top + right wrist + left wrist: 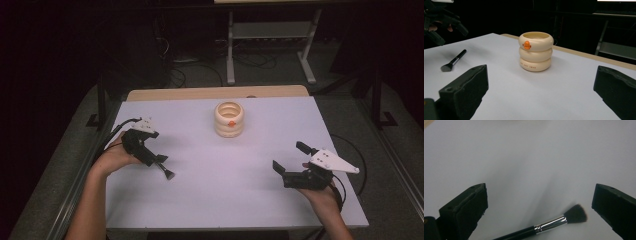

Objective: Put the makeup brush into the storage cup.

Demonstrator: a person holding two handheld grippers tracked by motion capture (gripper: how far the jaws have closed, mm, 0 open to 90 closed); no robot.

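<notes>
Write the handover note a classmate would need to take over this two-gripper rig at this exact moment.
Left gripper: open, holding nothing, just above the makeup brush, which lies flat on the white table between its jaws.
Right gripper: open, holding nothing, at the right side of the table, facing the cream ringed cup.
Things: the brush is at the left, bristles toward the table's middle. The cup stands upright at the far middle, apart from the brush, and looks empty from above.
Done: nothing has been grasped.
Left: probably close the left gripper on the brush handle, then carry it to the cup.
</notes>
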